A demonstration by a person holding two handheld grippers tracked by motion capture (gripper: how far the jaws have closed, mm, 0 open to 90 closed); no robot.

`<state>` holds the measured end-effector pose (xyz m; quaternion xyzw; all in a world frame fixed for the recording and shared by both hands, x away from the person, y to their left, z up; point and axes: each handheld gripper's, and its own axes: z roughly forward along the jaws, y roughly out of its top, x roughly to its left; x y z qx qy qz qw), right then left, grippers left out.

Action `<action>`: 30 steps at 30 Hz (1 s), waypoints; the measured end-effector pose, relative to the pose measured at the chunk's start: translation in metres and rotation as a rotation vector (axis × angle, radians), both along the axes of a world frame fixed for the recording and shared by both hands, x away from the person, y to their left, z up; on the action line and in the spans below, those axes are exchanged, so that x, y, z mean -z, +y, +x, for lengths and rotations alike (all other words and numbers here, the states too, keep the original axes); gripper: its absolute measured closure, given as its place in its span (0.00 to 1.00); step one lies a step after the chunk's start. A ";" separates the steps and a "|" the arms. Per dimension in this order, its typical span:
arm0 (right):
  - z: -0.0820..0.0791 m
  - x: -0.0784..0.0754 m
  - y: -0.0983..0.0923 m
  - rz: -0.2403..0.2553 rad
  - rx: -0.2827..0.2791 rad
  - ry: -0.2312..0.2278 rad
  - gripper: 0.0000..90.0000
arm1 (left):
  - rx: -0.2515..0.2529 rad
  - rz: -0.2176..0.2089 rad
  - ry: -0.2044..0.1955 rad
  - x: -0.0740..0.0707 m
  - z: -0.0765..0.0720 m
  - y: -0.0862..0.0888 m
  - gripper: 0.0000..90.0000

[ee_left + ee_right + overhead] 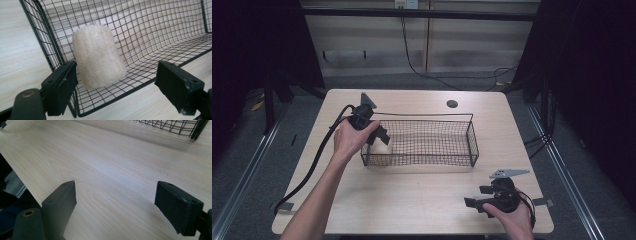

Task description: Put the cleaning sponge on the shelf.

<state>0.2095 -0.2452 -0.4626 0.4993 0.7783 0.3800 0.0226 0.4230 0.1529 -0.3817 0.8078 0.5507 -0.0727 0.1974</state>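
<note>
A pale, rough sponge-like cylinder stands tilted in the left end of a black wire basket, leaning toward the end wall. My left gripper is just above the basket's near corner, open wide, and its pads are not touching the cylinder. In the high view the left gripper hovers over the left end of the basket, where a bit of the pale cylinder peeks out. My right gripper rests low at the table's front right, open, with only bare wood between its jaws.
The basket lies lengthwise across the middle of the light wooden table. A round cable hole sits behind it. A thick black cable trails from the left gripper off the table's left front corner.
</note>
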 end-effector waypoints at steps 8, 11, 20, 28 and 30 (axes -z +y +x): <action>0.000 0.000 0.000 0.003 0.005 0.001 0.19 | 0.113 -0.092 -0.088 -0.010 -0.013 0.008 0.19; 0.000 0.000 0.000 0.002 0.005 -0.001 0.19 | 0.131 -0.104 -0.114 -0.010 -0.018 0.010 0.19; 0.000 0.000 0.000 0.002 0.005 -0.001 0.19 | 0.196 -0.155 -0.174 -0.012 -0.038 0.015 0.21; 0.000 0.000 -0.001 0.002 0.007 -0.002 0.19 | 0.221 -0.185 -0.277 -0.007 -0.060 0.031 0.21; 0.000 0.000 0.000 0.001 0.008 -0.001 0.19 | 0.230 -0.176 -0.301 -0.008 -0.066 0.034 0.21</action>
